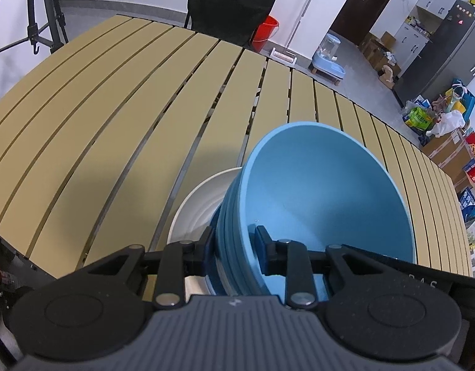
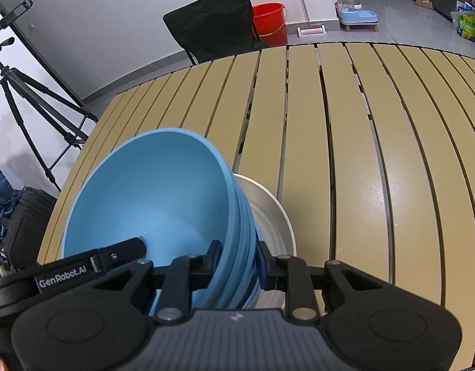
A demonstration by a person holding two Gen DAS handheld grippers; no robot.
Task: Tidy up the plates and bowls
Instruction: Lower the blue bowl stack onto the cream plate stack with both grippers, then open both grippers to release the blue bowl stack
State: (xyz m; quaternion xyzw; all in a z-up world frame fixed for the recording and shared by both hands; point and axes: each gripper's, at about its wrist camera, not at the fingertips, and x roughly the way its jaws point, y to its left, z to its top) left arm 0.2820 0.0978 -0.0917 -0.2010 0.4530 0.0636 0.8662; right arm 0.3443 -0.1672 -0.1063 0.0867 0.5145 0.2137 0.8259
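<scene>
A stack of several nested blue bowls [image 1: 314, 198] [image 2: 150, 194] is held from two sides. My left gripper [image 1: 234, 244] is shut on the stack's rim, one finger inside the top bowl and one outside. My right gripper [image 2: 237, 259] is shut on the opposite rim in the same way. The left gripper's finger [image 2: 123, 252] also shows inside the bowl in the right wrist view. A white plate [image 1: 197, 207] [image 2: 268, 213] lies on the slatted tan table [image 1: 113, 99] [image 2: 376, 154] directly under the stack. The bowls hide most of the plate, and I cannot tell whether they touch it.
A black chair [image 1: 228, 3] [image 2: 212, 21] stands at the table's far edge with a red bucket [image 1: 266, 32] [image 2: 269, 20] behind it. A tripod [image 2: 30, 102] stands left of the table. Boxes and bags [image 1: 447, 142] clutter the floor to the right.
</scene>
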